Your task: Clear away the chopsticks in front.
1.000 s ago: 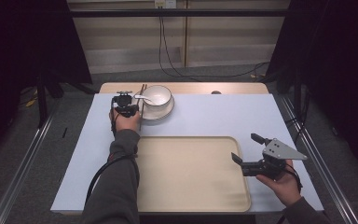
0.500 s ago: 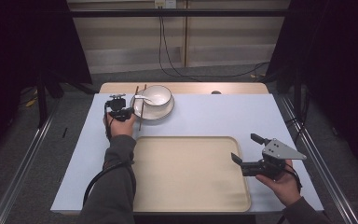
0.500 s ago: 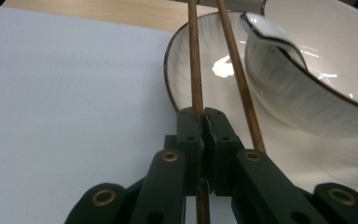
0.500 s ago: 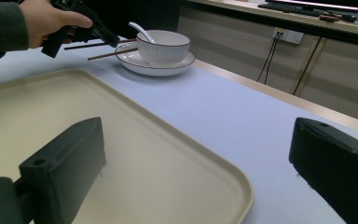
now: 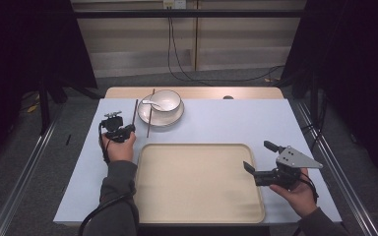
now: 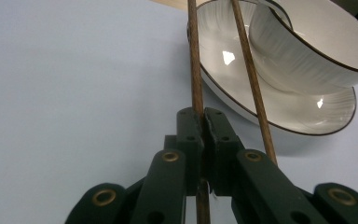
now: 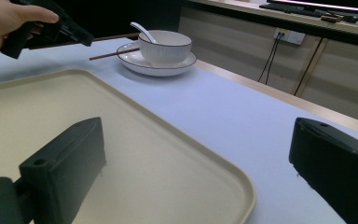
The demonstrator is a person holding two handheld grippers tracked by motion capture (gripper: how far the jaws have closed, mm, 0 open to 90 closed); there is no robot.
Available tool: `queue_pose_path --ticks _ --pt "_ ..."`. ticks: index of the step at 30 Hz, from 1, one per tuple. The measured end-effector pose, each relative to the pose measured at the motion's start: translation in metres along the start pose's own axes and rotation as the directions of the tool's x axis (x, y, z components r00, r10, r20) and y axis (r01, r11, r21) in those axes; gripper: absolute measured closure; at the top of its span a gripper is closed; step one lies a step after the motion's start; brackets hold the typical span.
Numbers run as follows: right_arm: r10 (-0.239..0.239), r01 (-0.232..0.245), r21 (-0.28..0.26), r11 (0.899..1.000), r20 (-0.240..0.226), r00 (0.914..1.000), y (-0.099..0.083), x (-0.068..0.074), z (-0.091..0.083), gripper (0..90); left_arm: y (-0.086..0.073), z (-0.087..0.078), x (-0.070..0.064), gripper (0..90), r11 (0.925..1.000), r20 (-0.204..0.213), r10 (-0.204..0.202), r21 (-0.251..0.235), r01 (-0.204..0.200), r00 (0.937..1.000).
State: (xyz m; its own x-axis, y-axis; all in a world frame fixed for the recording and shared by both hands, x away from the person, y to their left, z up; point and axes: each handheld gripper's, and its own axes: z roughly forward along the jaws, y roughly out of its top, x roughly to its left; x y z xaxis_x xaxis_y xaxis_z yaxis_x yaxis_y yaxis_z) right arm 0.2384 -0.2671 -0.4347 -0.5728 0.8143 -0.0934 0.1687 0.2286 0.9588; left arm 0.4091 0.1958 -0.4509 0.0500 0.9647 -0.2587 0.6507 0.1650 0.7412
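Up at the far left of the table, the left gripper (image 5: 128, 129) has its jaws pinched tight around one brown chopstick (image 6: 195, 70), which runs forward past the rim of the white plate (image 6: 307, 119). Beside it, the second chopstick (image 6: 253, 88) lies apart from the jaws, with its far end resting on that plate, just beside the white bowl (image 5: 163, 100) with a spoon (image 5: 151, 103) in it. Meanwhile the right gripper (image 5: 257, 156) sits over the right edge of the beige tray (image 5: 197, 187), jaws spread wide and holding nothing.

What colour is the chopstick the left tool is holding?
Dark brown wood; the chopstick shows best in the left gripper view.
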Motion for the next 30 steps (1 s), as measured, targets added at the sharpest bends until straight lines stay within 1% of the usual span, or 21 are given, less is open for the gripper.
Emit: queue_pose_path --ticks 2,3,5,6,7,8,9,10,11,12,14,16,19,20,22,23,24,25,28,29,30 --pt "-0.001 0.001 0.001 1.000 0.000 1.0000 0.000 0.000 0.000 3.3 -0.004 -0.006 0.000 85.6 1.0000 -0.005 -0.007 0.001 0.007 1.0000" --pt "0.000 0.000 0.003 1.000 -0.008 1.0000 0.000 0.000 0.000 3.3 -0.006 -0.009 0.001 85.5 0.9999 -0.005 -0.014 -0.009 0.014 0.9999" --pt "0.005 -0.005 0.002 1.000 -0.006 1.0000 0.000 0.001 0.000 3.3 -0.010 -0.015 0.000 85.6 0.9997 -0.006 -0.021 -0.015 0.021 0.9998" --pt "0.005 -0.005 0.002 1.000 -0.006 1.0000 0.000 0.001 0.000 3.3 -0.013 -0.019 0.000 85.6 0.9997 0.003 -0.021 -0.015 0.021 0.9998" --pt "0.001 -0.001 0.007 1.000 -0.010 1.0000 0.000 0.001 0.000 3.3 -0.015 -0.022 -0.001 85.6 0.9997 -0.001 -0.013 -0.020 0.013 0.9999" --pt "0.002 -0.002 0.008 1.000 -0.011 0.9999 0.000 0.001 0.000 3.3 -0.016 -0.024 -0.001 85.5 0.9995 -0.002 -0.018 -0.025 0.018 0.9998" --pt "0.004 -0.004 0.003 1.000 -0.008 1.0000 0.000 0.001 0.000 3.3 -0.018 -0.027 -0.001 85.5 0.9994 0.009 -0.020 -0.028 0.020 0.9998" --pt "0.004 -0.004 0.003 1.000 -0.008 1.0000 0.000 0.001 0.000 3.3 -0.020 -0.032 -0.001 85.5 0.9992 0.016 -0.030 -0.024 0.030 0.9994" --pt "0.006 -0.006 0.005 1.000 -0.007 1.0000 0.000 0.001 0.000 3.3 -0.021 -0.035 -0.001 85.5 0.9996 0.007 -0.019 -0.020 0.019 0.9998" --pt "0.006 -0.006 0.005 1.000 -0.007 1.0000 0.000 0.001 0.000 3.3 -0.022 -0.037 -0.001 85.5 0.9993 0.008 -0.024 -0.028 0.024 0.9997" --pt "-0.002 0.003 0.007 1.000 -0.011 0.9999 0.000 0.001 0.000 3.3 -0.025 -0.045 0.000 85.5 0.9987 0.024 -0.046 -0.023 0.046 0.9987" --pt "-0.004 0.004 0.006 1.000 -0.012 0.9999 0.000 0.002 0.000 3.3 -0.027 -0.051 0.000 85.5 0.9976 0.021 -0.062 -0.031 0.062 0.9979" --pt "0.000 0.000 0.005 1.000 -0.010 0.9999 0.000 0.002 0.000 3.3 -0.033 -0.060 -0.002 85.5 0.9955 0.035 -0.084 -0.040 0.086 0.9958" --pt "-0.004 0.004 0.007 1.000 -0.011 0.9999 0.000 0.001 0.000 3.3 -0.035 -0.063 -0.002 85.5 0.9958 0.034 -0.081 -0.042 0.082 0.9962" --pt "-0.004 0.004 0.007 1.000 -0.011 0.9999 0.000 0.001 0.000 3.3 -0.039 -0.068 -0.004 85.5 0.9946 0.047 -0.092 -0.046 0.094 0.9947" --pt "-0.005 0.005 0.007 1.000 -0.011 0.9999 0.000 0.001 0.000 3.3 -0.040 -0.071 -0.004 85.6 0.9954 0.050 -0.082 -0.045 0.085 0.9953" --pt "-0.005 0.005 0.007 1.000 -0.010 0.9999 0.000 0.002 0.000 3.3 -0.042 -0.073 -0.005 85.5 0.9952 0.048 -0.084 -0.046 0.087 0.9953" --pt "-0.005 0.005 0.006 1.000 -0.011 0.9999 0.000 0.002 0.000 3.3 -0.044 -0.075 -0.006 85.5 0.9944 0.055 -0.091 -0.048 0.094 0.9943" --pt "-0.003 0.003 0.006 1.000 -0.010 0.9999 0.000 0.002 0.000 3.3 -0.050 -0.081 -0.008 85.5 0.9947 0.069 -0.089 -0.046 0.092 0.9936" --pt "0.003 -0.003 0.009 1.000 -0.015 0.9999 0.000 0.002 0.000 3.3 -0.052 -0.083 -0.009 85.5 0.9944 0.077 -0.094 -0.042 0.097 0.9926" --pt "-0.004 0.004 0.005 1.000 -0.010 0.9999 0.000 0.001 0.000 3.3 -0.054 -0.085 -0.010 85.5 0.9951 0.077 -0.088 -0.037 0.091 0.9932"
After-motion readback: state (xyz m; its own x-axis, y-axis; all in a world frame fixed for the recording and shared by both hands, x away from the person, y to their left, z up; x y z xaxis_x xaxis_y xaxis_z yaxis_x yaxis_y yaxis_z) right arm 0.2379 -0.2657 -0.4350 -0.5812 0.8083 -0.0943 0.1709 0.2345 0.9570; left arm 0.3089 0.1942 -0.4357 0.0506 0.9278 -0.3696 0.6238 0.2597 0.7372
